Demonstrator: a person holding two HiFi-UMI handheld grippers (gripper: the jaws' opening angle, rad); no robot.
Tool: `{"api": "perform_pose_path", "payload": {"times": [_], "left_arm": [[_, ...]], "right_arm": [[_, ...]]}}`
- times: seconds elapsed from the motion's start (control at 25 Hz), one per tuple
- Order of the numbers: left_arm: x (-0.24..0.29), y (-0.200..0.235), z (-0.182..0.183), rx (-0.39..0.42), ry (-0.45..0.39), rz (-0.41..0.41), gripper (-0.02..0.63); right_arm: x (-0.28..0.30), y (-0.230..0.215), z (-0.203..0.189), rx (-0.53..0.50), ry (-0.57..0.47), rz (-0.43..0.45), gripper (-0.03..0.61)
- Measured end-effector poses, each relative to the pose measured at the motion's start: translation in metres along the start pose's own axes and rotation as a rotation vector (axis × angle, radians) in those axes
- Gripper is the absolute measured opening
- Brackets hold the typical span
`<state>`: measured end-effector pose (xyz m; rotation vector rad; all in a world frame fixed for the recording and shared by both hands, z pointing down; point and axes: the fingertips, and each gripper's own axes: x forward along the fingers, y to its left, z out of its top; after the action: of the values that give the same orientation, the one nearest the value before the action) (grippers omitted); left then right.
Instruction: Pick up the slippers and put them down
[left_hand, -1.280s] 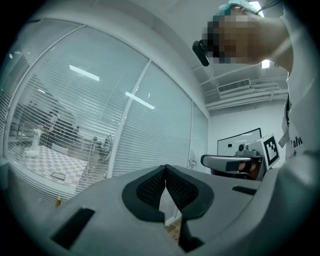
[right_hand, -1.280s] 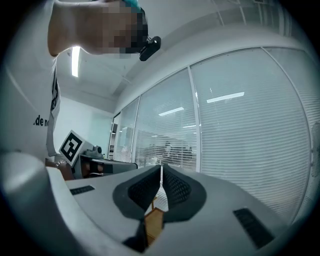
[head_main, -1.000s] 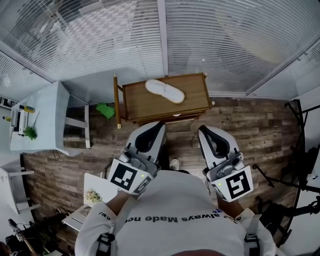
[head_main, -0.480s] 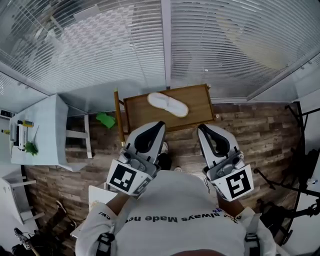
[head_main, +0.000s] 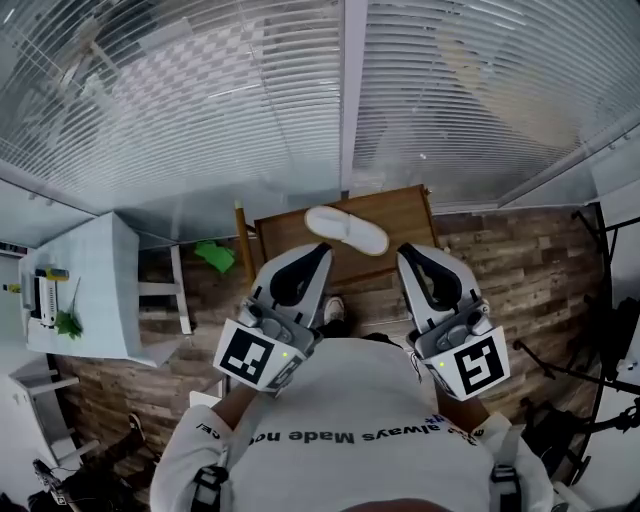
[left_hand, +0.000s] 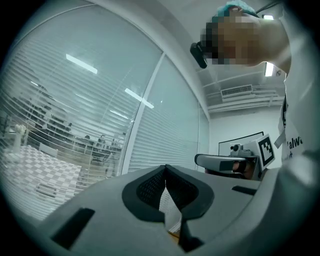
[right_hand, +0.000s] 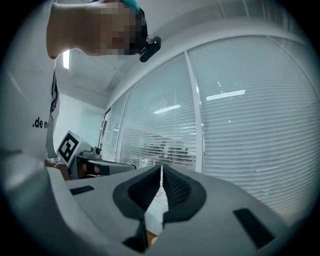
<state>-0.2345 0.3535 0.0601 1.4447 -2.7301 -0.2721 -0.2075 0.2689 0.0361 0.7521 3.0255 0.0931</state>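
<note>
A white slipper (head_main: 347, 230) lies across the top of a low wooden cabinet (head_main: 400, 212) against the blinds, seen in the head view. My left gripper (head_main: 318, 252) and right gripper (head_main: 407, 254) are held level side by side in front of my chest, just short of the cabinet's near edge. Both are shut with nothing between the jaws. In the left gripper view the left gripper (left_hand: 165, 168) faces the blinds, and the right gripper (right_hand: 161, 168) does the same in its own view; the slipper is in neither of them.
White window blinds (head_main: 200, 90) fill the far wall. A pale table (head_main: 90, 290) with small items and a plant stands at the left, with a green object (head_main: 215, 255) on the wooden floor (head_main: 520, 250) beside the cabinet. Tripod legs (head_main: 590, 370) stand at the right.
I have walked toward the cabinet with both grippers held level and shut. The cabinet and slipper now sit right at the gripper tips, and the blinds fill more of the view.
</note>
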Motion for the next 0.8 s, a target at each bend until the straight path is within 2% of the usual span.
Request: {"api": "perform_pose_path", "payload": {"times": [0.2,0.68,0.8], "left_arm": [[0.012,0.019,0.0,0.003,0.008,-0.024,0.012],[0.043,0.02,0.007,0.003,-0.015,-0.015,0.012],[0.049,0.019,0.007,-0.001,-0.021,-0.01,0.012]], "right_arm": [[0.023,-0.005,-0.009,0.008,0.013,-0.007,0.018],[0.031,-0.039,0.0,-0.019,-0.014,0.003,0.018],[0.028,-0.046,-0.006,-0.019,0.012,0.001,0.018]]}}
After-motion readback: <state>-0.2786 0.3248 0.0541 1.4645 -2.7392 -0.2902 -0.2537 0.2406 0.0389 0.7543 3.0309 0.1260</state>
